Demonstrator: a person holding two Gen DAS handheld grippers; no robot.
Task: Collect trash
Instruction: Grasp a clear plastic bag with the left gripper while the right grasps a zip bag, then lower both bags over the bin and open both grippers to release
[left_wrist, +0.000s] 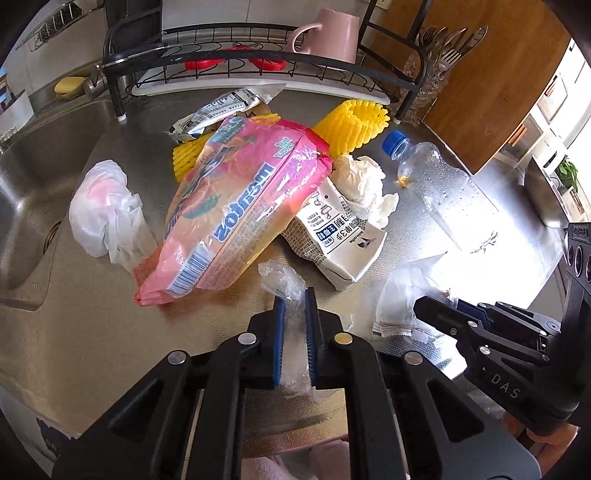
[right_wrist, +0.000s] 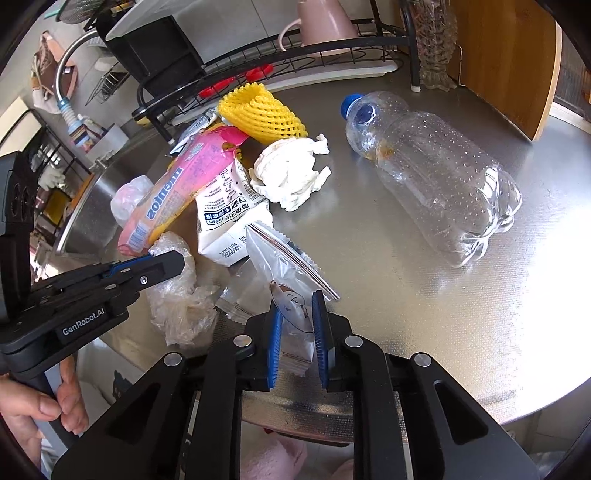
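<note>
Fingers of the left gripper are pinched on a crumpled clear film. It stands up between the blue pads, and its free end bulges past the tips toward the middle of the left wrist frame. In the right wrist view the same film spreads as a loose wad under that gripper, lower left of the frame, so much of it hangs outside the grip.

Fingers of the right gripper are closed on a clear wrapper. Its long axis runs from the pads up toward frame centre, where its serrated edge leans on a white carton. The printed lower end shows between the pads.

Both pieces lie at the near edge of the steel counter, so lifting them likely calls for pulling back and up, clear of the heap.

Beyond the fingertips lies the rest of the trash. A pink candy bag sits centre, a white tissue behind the carton, and yellow foam net further up. A clear bottle lies on its side at right, cap toward the upper left, nearer the right hand.

Glare at lower right of the left wrist frame washes out the wrapper and the bottle's base. No bin is visible.
</note>
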